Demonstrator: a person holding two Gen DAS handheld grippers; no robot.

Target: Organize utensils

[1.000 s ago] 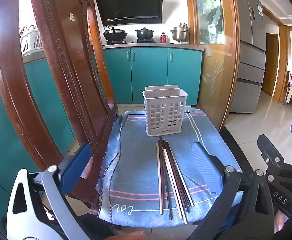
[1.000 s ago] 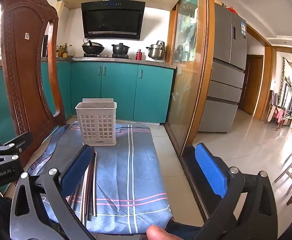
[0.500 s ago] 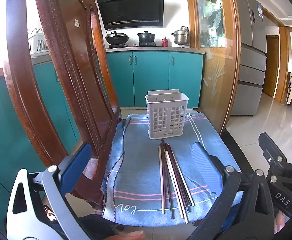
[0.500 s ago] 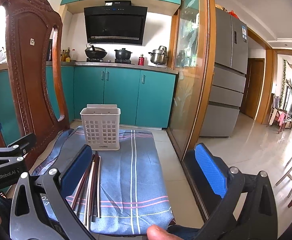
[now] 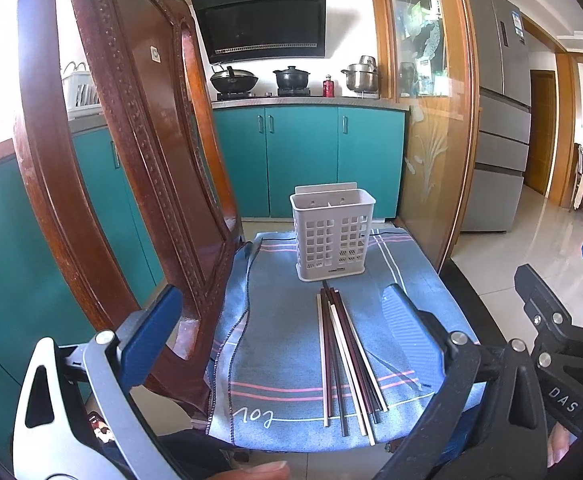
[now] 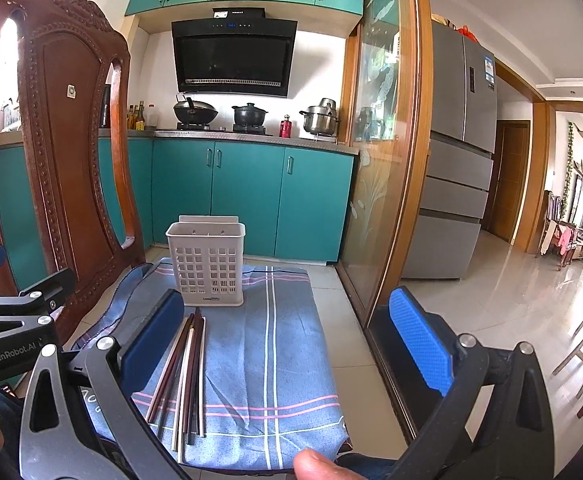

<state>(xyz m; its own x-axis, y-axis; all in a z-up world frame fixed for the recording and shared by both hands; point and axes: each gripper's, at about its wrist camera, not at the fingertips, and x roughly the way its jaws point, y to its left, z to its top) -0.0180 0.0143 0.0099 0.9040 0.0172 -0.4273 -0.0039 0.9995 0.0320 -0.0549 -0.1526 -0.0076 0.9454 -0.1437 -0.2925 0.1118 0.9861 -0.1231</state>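
Several chopsticks (image 5: 345, 364), dark brown and pale, lie side by side on a blue striped cloth (image 5: 283, 344) over a chair seat; they also show in the right wrist view (image 6: 185, 372). A white perforated utensil holder (image 5: 332, 232) stands upright just beyond their far tips, and shows in the right wrist view (image 6: 207, 262) as well. It looks empty. My left gripper (image 5: 279, 332) is open and empty, held above the near end of the cloth. My right gripper (image 6: 287, 340) is open and empty, to the right of the chopsticks.
A carved wooden chair back (image 5: 131, 160) rises close on the left. A glass sliding door with a wooden frame (image 6: 387, 160) stands right of the chair. Teal kitchen cabinets (image 5: 307, 160) with pots are behind. Tiled floor (image 6: 511, 292) lies to the right.
Both grippers have pulled back and risen a little, so the holder and chopsticks sit slightly farther away and more of the room shows. Nothing on the cloth has moved.
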